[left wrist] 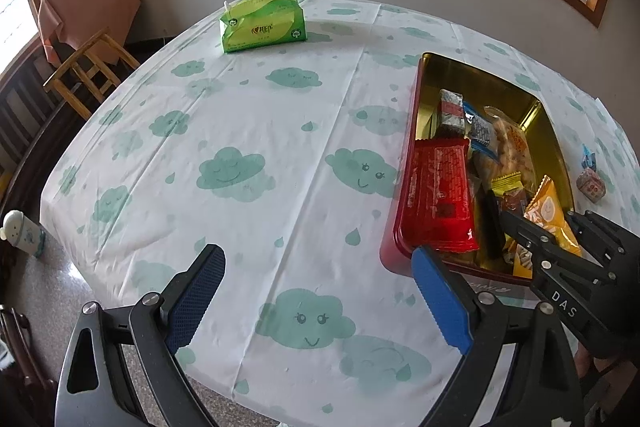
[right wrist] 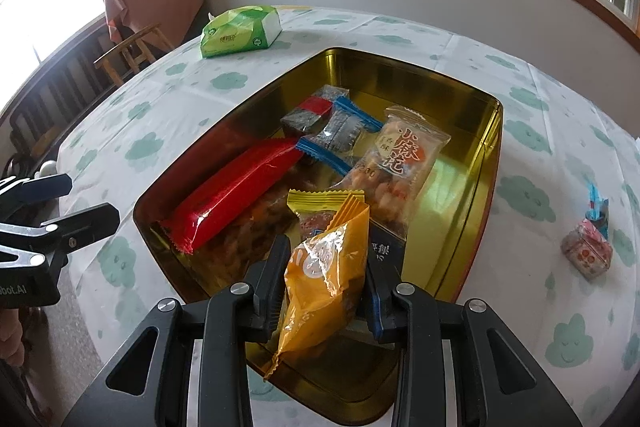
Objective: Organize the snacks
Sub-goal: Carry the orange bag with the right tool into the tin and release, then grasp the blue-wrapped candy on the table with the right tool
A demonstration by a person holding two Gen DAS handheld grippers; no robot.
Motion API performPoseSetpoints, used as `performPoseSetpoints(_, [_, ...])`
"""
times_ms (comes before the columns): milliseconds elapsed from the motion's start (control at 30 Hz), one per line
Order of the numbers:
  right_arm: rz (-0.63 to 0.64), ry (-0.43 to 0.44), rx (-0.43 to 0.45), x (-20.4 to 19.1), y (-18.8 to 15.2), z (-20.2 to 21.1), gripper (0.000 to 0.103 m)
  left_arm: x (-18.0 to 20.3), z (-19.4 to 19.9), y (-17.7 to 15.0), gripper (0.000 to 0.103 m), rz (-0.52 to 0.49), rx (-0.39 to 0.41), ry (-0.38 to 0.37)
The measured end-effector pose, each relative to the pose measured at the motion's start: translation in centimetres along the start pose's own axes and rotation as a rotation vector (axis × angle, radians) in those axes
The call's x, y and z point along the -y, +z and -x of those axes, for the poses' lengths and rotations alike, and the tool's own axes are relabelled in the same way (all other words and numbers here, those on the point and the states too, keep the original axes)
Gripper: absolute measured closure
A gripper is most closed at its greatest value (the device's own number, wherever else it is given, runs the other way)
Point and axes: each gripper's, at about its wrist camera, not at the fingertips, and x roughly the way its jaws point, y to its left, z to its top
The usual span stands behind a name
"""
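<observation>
A gold-lined tin with red outer walls [right wrist: 490,147] sits on the table and holds several snacks: a long red packet [right wrist: 236,191], a blue-edged packet [right wrist: 340,135], a clear packet with red characters [right wrist: 400,159]. My right gripper [right wrist: 326,259] is shut on an orange snack packet [right wrist: 324,279] and holds it over the tin's near end. In the left wrist view the tin [left wrist: 408,155] is at the right, with the right gripper [left wrist: 536,231] and the orange packet [left wrist: 548,215] over it. My left gripper [left wrist: 316,287] is open and empty above the tablecloth, left of the tin.
A green tissue pack [left wrist: 262,23] lies at the table's far side. A small pink wrapped snack [right wrist: 586,253] and a blue-wrapped piece [right wrist: 596,207] lie on the cloth right of the tin. A wooden chair [left wrist: 86,71] stands at the far left. A window runs along the wall behind.
</observation>
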Motion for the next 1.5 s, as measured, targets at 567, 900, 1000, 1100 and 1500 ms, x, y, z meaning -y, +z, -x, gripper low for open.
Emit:
performPoseSetpoints(567, [-0.042, 0.005, 0.085, 1.1, 0.5, 2.9, 0.050, 1.0, 0.2, -0.4, 0.010, -0.021, -0.010, -0.006])
performPoseSetpoints(900, [-0.139, -0.088, 0.176, 6.4, 0.4, 6.9, 0.041, 2.2, 0.6, -0.4, 0.010, -0.045, -0.004, -0.010])
performPoseSetpoints(1000, [-0.179, -0.145, 0.178, 9.3, -0.2, 7.4, 0.040, 2.5, 0.6, -0.4, 0.010, -0.054, -0.007, -0.012])
performPoseSetpoints(1100, [-0.206, -0.218, 0.169, 12.8, -1.1, 7.7, 0.040, 3.0, 0.5, -0.4, 0.010, -0.063, -0.010, -0.014])
performPoseSetpoints(1500, [-0.228, -0.337, 0.114, 24.0, -1.9, 5.6, 0.040, 5.5, 0.6, 0.0, 0.010, -0.123, -0.024, 0.001])
